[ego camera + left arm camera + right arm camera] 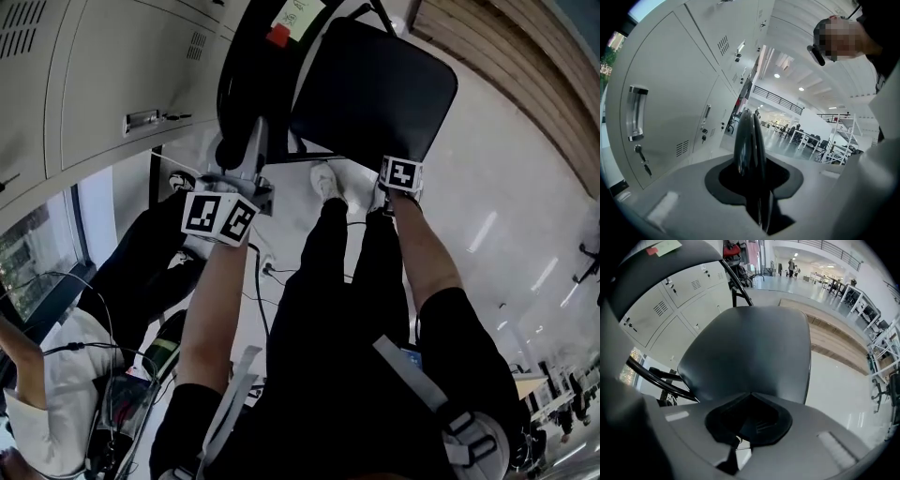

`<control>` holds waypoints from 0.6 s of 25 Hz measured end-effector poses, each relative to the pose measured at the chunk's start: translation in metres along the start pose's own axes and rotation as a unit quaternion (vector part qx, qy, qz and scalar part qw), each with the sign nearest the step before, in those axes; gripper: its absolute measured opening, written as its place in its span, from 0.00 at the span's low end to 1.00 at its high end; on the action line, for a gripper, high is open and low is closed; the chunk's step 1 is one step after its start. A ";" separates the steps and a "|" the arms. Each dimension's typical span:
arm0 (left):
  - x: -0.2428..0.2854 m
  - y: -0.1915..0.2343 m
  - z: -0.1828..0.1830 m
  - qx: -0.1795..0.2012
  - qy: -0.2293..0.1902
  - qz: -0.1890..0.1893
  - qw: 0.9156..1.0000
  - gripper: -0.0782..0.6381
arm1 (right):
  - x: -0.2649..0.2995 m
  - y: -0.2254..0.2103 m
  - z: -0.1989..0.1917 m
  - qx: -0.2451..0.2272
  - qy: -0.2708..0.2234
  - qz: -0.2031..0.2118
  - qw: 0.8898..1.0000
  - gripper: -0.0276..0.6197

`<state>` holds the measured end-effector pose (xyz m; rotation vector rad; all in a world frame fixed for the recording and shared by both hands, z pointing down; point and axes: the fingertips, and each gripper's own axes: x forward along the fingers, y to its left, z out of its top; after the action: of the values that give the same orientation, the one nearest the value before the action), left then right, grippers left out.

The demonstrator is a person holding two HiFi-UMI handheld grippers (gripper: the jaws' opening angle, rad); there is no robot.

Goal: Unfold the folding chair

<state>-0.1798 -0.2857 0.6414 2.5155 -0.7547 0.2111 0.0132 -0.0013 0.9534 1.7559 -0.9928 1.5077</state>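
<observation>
Fingers of the left gripper (234,183) pinch the edge of the backrest (749,140) of the folding chair (356,94). It is a glossy black rim that rises edge-on out of the narrow gap between them, with the pads close against both its faces. The right gripper (400,178) points down at the near rim of the black seat (750,352). Its fingers are pressed together with nothing between them, and whether the tips touch that rim cannot be told. The chair stands on the pale floor (497,216) beside grey lockers (84,84), just ahead of the person's shoes (325,180), its seat swung away from the backrest.
</observation>
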 end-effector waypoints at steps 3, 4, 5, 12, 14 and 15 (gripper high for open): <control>0.001 0.012 -0.003 -0.012 -0.003 0.004 1.000 0.25 | 0.007 0.001 -0.001 -0.004 0.007 0.003 1.000 0.05; 0.001 0.015 -0.003 -0.015 -0.005 0.005 1.000 0.25 | 0.010 0.003 -0.002 -0.010 0.009 0.006 1.000 0.05; 0.001 0.017 -0.004 -0.018 -0.006 0.006 1.000 0.25 | 0.014 0.004 -0.004 -0.022 0.010 0.010 1.000 0.05; 0.005 0.025 -0.010 0.000 -0.012 0.004 1.000 0.26 | 0.023 0.001 -0.005 -0.051 0.034 0.012 0.998 0.05; 0.006 0.028 -0.011 0.010 -0.015 0.012 1.000 0.27 | 0.017 0.005 0.001 -0.060 0.031 0.016 0.998 0.05; 0.006 0.030 -0.011 0.011 -0.018 0.019 1.000 0.27 | 0.014 0.010 0.007 -0.069 0.023 0.021 0.997 0.05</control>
<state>-0.1910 -0.3045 0.6654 2.5333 -0.8196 0.1890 0.0094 -0.0146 0.9657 1.6061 -1.0900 1.4633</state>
